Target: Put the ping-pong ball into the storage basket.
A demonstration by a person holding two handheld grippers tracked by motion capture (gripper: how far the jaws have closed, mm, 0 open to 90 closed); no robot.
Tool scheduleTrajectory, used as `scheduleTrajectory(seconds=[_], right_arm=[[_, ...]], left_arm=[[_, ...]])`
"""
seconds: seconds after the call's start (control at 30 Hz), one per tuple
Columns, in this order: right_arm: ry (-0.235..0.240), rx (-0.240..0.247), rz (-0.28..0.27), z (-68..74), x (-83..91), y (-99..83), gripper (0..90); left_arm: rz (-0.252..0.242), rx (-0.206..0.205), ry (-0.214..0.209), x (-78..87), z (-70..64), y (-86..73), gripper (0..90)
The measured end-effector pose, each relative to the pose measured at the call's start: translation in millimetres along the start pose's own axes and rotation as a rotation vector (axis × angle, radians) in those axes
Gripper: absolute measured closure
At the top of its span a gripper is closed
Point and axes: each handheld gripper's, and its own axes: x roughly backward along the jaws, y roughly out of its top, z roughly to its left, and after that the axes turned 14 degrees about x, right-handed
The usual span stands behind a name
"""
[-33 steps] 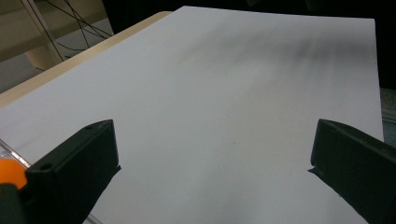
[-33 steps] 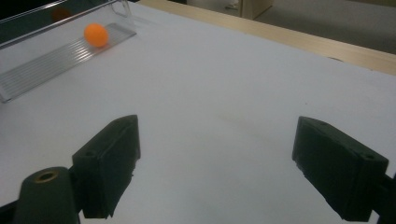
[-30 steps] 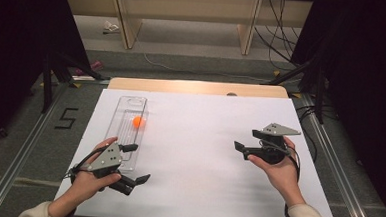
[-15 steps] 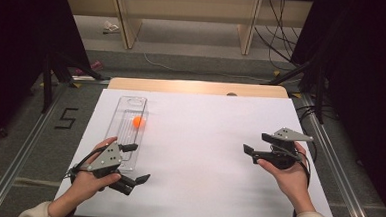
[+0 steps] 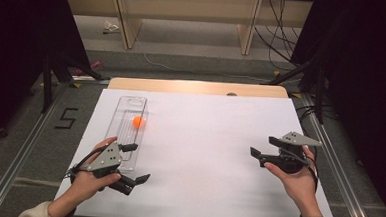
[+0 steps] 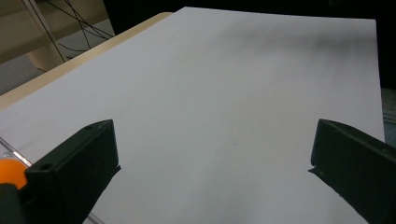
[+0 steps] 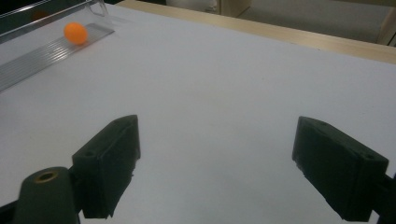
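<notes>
— Where's the ball from my tools?
— One orange ball point(image 5: 138, 121) lies in the one clear tray point(image 5: 131, 105), far-left on the table point(image 5: 204, 139). My left tool point(image 5: 134, 162) sits at the tray's near end, jaws wide apart, empty.
— And the right?
— My right tool point(image 5: 265, 151) is well apart, near-right, jaws spread, empty. White sheet on the table; grey floor, cables beyond.

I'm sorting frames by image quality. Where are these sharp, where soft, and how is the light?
High view: evenly lit white sheet, dark surroundings, ball crisp. Left gripper view: near jaws soft, the ball a blurred orange edge, a faint shadow across the far sheet. Right gripper view: jaws slightly soft, the ball fairly clear in the tray, whose ribs catch some light.
</notes>
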Motion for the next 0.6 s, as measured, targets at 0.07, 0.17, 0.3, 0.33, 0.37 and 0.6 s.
scheduleTrajectory(seconds=[0.07,0.17,0.3,0.33,0.37,0.6], right_arm=[[-0.005,-0.002,0.000,-0.8,2.1,-1.4,16.3],[-0.012,-0.007,-0.002,-1.9,5.5,-3.2,16.2],[-0.017,-0.010,-0.001,-3.0,9.4,-6.1,16.2],[-0.019,-0.010,-0.001,-3.2,10.2,-6.9,16.3],[-0.020,-0.013,0.000,-3.3,10.9,-7.7,16.3],[-0.026,-0.015,0.000,-4.3,15.1,-10.7,16.2]], left_arm=[[-0.001,0.000,0.000,0.0,0.0,0.1,0.4],[0.000,-0.001,-0.001,-0.1,-0.1,0.0,0.4],[-0.002,0.000,0.001,0.0,-0.1,0.1,0.4],[-0.002,0.000,0.000,0.0,-0.1,0.1,0.4],[-0.002,-0.001,0.001,0.0,0.0,0.1,0.4],[-0.003,-0.001,0.001,0.1,0.0,0.2,0.4]])
